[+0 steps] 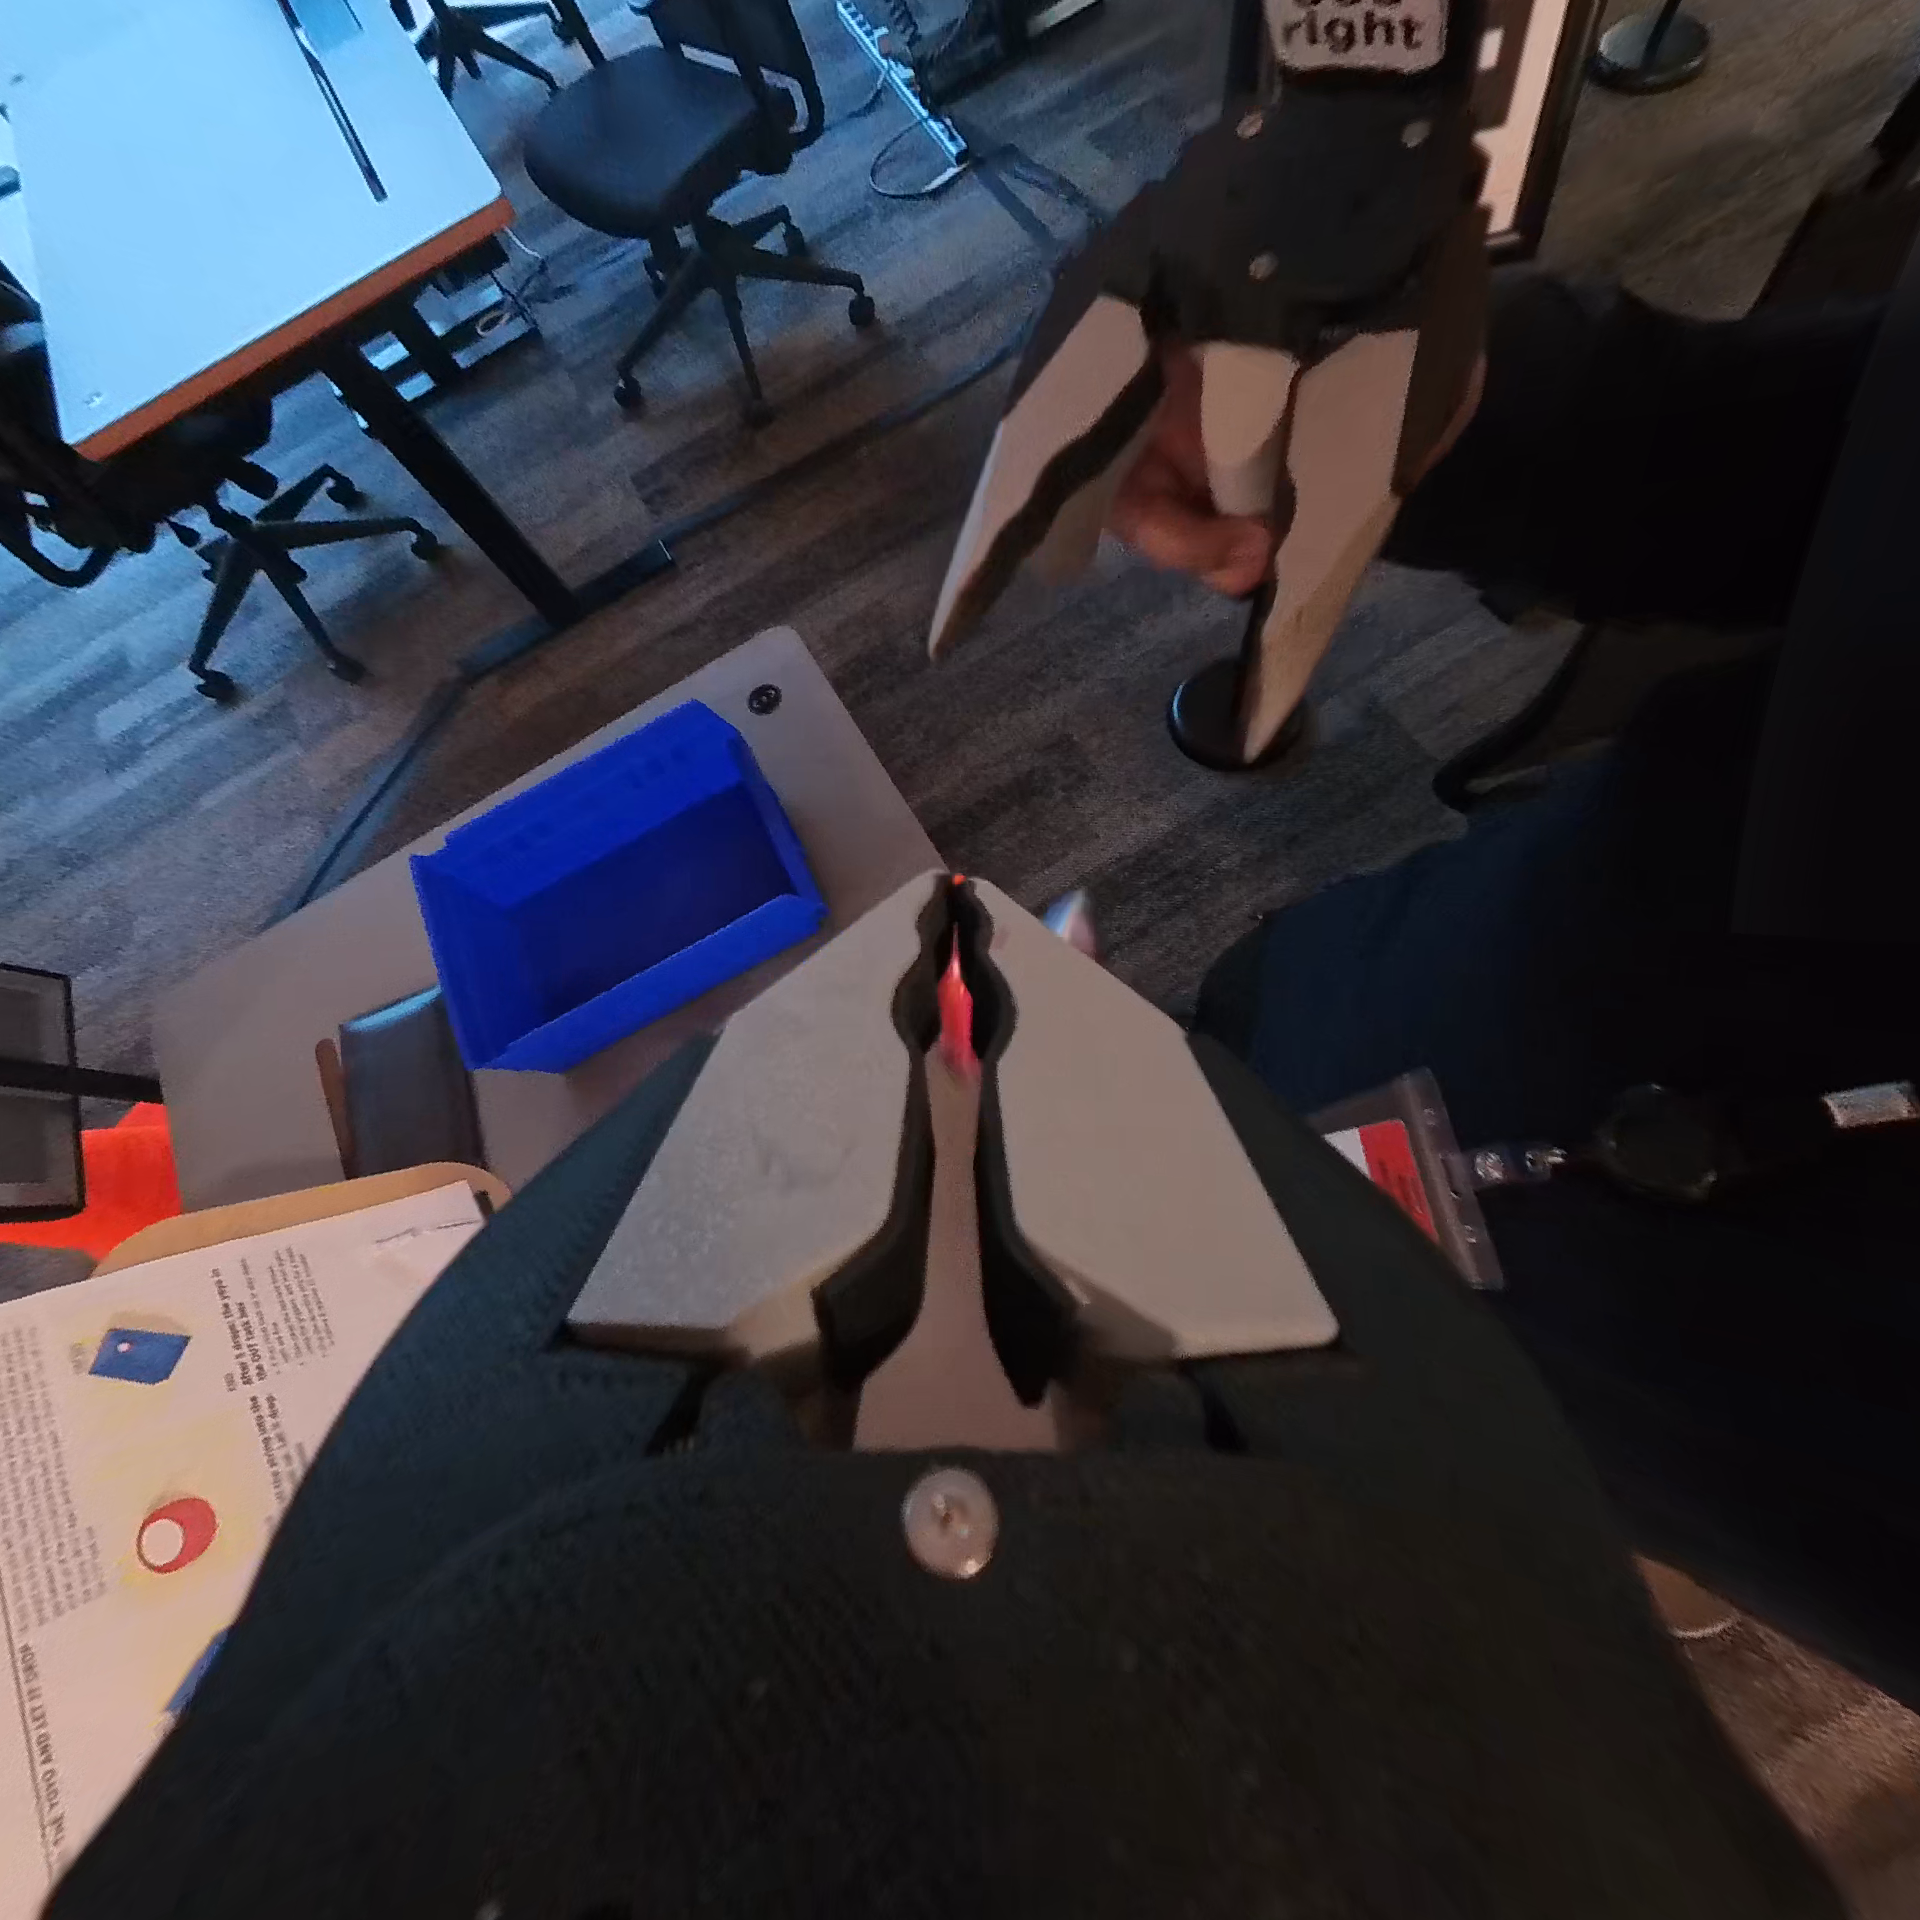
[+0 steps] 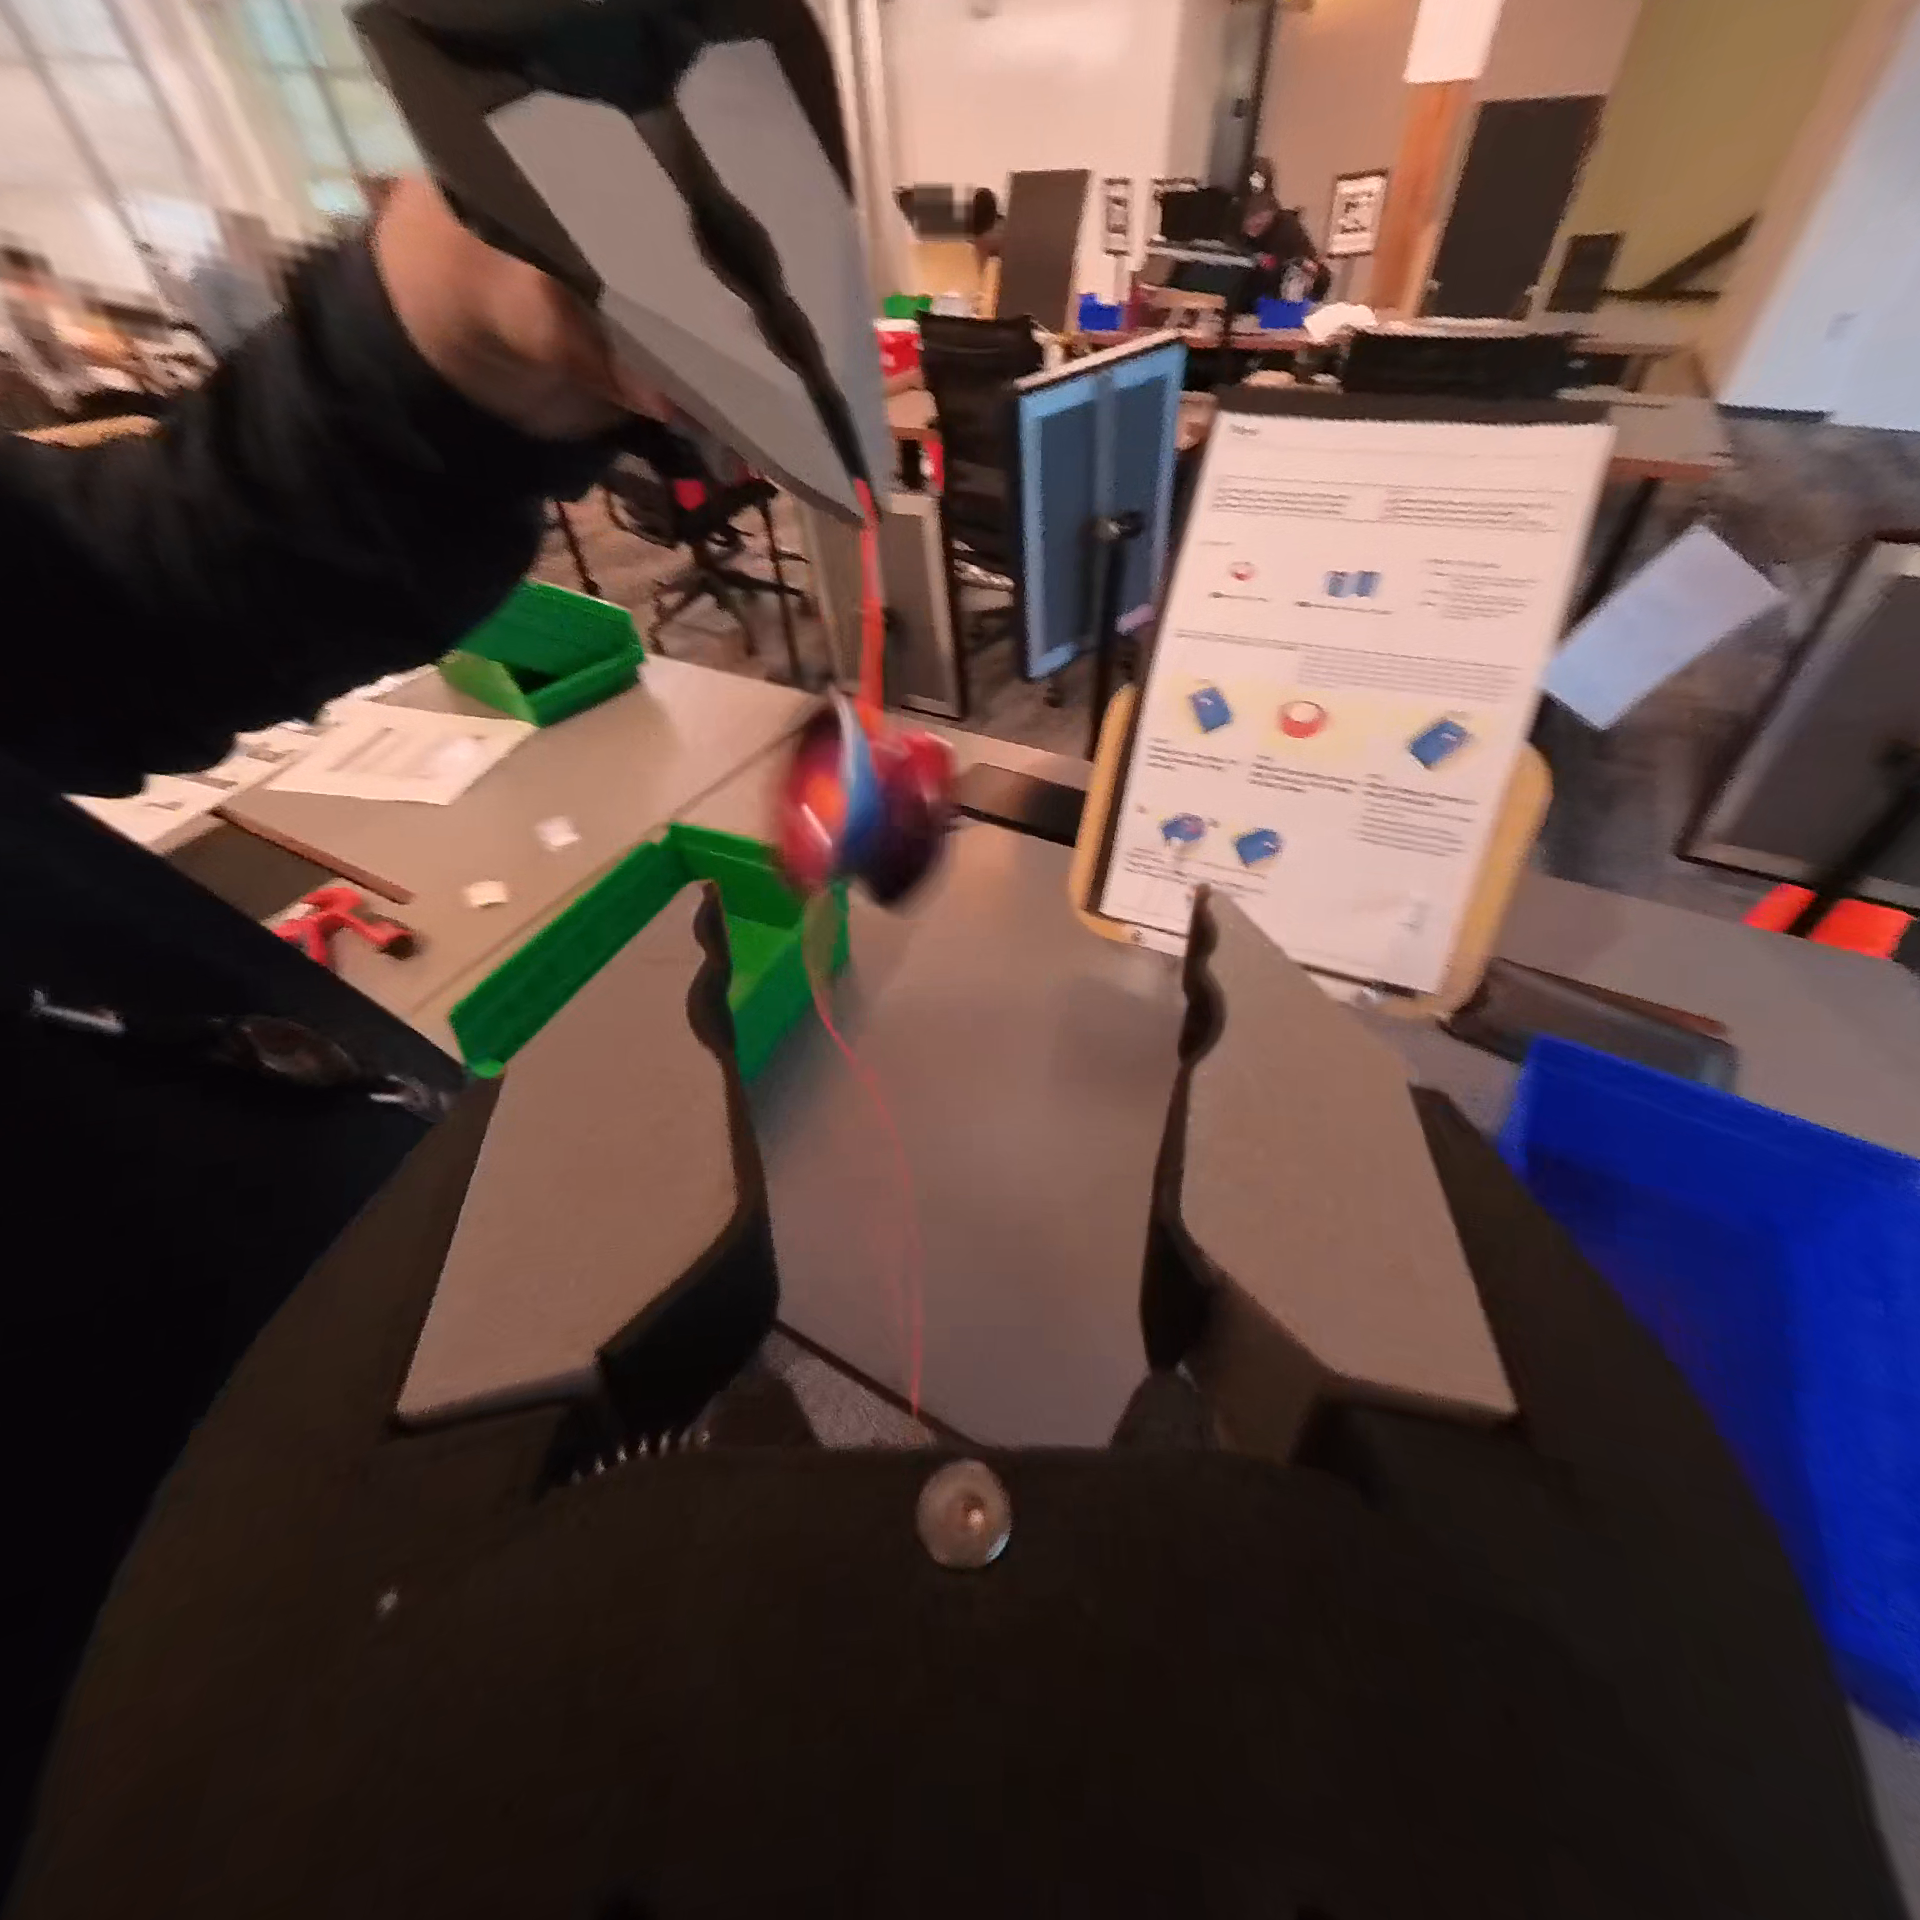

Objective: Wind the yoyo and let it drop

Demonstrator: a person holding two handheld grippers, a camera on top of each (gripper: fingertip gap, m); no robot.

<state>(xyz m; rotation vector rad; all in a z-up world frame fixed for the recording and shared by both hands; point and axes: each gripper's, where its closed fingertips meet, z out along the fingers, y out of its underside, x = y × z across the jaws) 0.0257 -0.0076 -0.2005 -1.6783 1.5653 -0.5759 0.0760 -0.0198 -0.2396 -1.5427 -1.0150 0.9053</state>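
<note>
The yoyo (image 2: 862,810), red and blue and blurred by motion, hangs in the air on a red string (image 2: 871,613) over the grey table (image 2: 1018,1039). My left gripper (image 1: 956,883) is shut on the red string (image 1: 954,1003); in the right wrist view it (image 2: 865,497) sits up high with the string running down from its tips to the yoyo. A loose strand (image 2: 894,1174) trails below the yoyo. My right gripper (image 2: 956,904) is open and empty, its tips just below and either side of the yoyo, not touching it. It also shows open in the left wrist view (image 1: 1107,686).
A green bin (image 2: 623,966) lies just left of the yoyo, with another green bin (image 2: 551,655) farther back. A blue bin (image 1: 613,894) sits on the table, also at the right (image 2: 1714,1299). An instruction sheet on a stand (image 2: 1351,707) stands behind. A red clamp (image 2: 332,920) lies left.
</note>
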